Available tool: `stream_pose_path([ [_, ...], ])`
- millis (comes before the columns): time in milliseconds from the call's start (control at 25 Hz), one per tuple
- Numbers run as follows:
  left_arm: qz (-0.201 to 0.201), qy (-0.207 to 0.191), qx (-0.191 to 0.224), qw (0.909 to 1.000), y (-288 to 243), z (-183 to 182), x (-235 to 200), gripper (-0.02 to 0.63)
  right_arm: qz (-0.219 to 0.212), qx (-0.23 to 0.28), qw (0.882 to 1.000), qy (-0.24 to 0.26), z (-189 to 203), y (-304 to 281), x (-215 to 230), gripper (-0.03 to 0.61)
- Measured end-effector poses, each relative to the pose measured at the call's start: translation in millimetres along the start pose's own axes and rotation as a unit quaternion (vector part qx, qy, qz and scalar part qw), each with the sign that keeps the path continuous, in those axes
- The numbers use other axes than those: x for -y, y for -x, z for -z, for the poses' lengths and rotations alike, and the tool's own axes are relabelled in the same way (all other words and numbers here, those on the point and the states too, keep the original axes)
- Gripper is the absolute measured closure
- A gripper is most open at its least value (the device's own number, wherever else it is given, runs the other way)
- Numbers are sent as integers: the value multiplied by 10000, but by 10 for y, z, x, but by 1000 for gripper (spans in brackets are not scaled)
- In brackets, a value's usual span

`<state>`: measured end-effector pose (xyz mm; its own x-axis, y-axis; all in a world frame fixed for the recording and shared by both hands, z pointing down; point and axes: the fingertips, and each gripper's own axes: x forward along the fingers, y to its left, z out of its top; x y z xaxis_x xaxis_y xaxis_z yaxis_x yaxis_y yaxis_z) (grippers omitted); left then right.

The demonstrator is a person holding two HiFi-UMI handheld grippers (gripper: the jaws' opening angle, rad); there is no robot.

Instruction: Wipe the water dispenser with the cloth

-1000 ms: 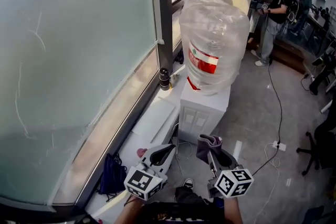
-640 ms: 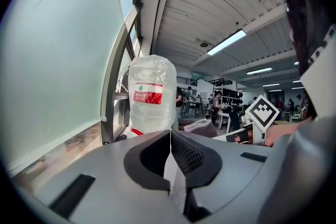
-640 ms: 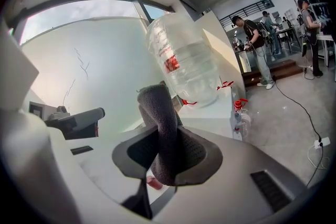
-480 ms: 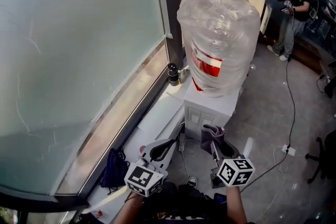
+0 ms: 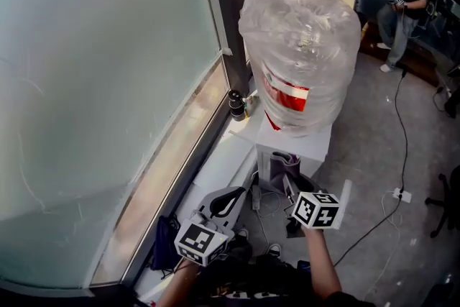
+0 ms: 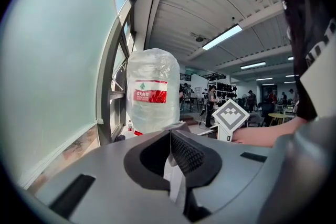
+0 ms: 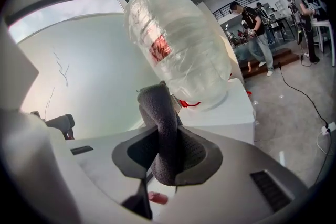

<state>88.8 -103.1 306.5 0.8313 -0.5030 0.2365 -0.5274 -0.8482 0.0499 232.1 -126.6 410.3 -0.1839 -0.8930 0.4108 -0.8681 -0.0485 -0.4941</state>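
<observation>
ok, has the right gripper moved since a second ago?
Yes. The right gripper, shut on the cloth, has come forward toward the water dispenser; the cloth now overlaps its white front.

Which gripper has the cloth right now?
The right gripper, its jaws clamped on the grey cloth; the left gripper is shut with nothing between its jaws.

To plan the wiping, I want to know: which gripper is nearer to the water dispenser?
Right. The right gripper, shut on the cloth, is just in front of the water dispenser. The left gripper is farther back, toward the window side.
</observation>
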Motion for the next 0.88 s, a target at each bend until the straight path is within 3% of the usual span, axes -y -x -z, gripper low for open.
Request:
stream_pose_path([
  [400, 483, -198, 138, 9985, -104, -68, -520, 594, 903, -298, 9951, -281, -27, -1267, 24, 477],
  [520, 502, -117, 135, 9986, -93, -49, -671, 594, 1188, -365, 9901, -660, 8, -1508, 156, 477],
  [640, 553, -145, 109, 9983, -96, -16, -790, 594, 1422, -421, 9827, -1113, 89, -1612, 349, 477],
  [880, 726, -106, 102, 9973, -179, 15, -876, 594, 1796, -238, 9738, -1378, 121, -1386, 811, 477],
])
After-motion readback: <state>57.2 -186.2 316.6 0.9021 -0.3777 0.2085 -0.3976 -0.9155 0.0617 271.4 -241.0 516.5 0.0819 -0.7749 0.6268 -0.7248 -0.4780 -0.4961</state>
